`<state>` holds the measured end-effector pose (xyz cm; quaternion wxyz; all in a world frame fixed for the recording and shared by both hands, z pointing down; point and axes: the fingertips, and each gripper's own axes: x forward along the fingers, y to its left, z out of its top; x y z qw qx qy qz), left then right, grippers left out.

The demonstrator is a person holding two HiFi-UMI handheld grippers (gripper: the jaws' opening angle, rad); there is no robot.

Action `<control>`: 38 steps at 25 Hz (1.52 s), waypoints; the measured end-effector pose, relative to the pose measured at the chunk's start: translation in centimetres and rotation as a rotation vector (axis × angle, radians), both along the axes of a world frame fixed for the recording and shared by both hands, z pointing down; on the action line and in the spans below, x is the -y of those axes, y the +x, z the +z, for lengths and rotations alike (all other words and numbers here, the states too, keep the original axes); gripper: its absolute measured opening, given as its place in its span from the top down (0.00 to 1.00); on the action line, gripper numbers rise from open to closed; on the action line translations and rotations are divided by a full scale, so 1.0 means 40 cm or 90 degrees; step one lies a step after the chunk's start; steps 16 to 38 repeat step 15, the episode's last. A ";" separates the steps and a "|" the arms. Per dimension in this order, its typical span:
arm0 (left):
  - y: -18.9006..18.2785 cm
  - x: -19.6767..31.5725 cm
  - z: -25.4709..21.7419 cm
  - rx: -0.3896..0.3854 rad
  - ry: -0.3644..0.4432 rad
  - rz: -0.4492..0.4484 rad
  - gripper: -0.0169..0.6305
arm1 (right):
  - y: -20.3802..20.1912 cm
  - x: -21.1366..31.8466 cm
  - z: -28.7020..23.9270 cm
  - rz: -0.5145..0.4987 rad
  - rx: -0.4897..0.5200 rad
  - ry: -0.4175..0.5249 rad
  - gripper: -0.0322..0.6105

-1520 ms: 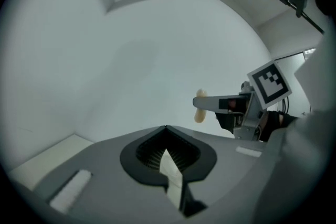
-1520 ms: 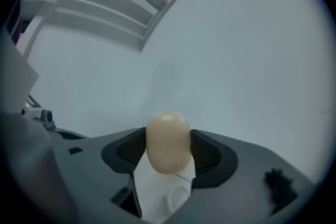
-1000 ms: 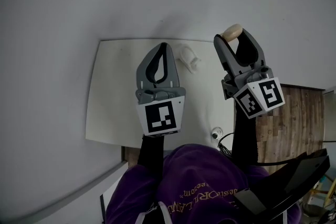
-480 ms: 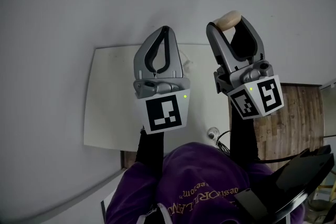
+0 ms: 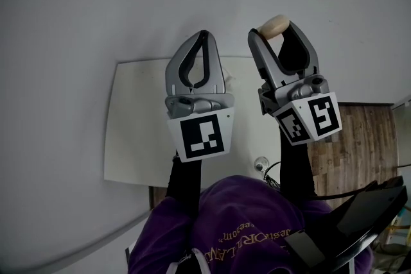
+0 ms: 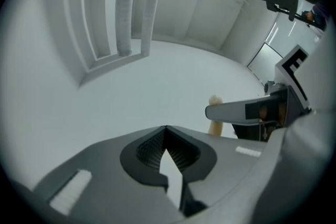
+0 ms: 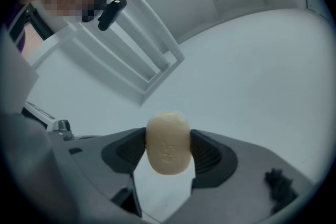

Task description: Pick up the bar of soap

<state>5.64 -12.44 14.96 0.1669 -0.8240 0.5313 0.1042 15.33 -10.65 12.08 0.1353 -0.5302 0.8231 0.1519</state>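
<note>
1. The bar of soap [image 7: 168, 141] is pinched between the jaws of the right hand-held gripper [image 5: 275, 30] and is apparently lifted clear of the white counter [image 5: 135, 125].
2. The left hand-held gripper [image 6: 166, 131] is closed up tight, with nothing gripped.

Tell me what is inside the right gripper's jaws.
A cream bar of soap is clamped in the right gripper, its rounded face towards the camera. Its two sides are hidden where the gripper presses on them.
</note>
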 end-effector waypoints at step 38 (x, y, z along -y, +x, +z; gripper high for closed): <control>-0.006 -0.006 -0.007 -0.016 0.001 -0.010 0.97 | 0.002 0.015 0.016 0.007 -0.021 -0.009 0.53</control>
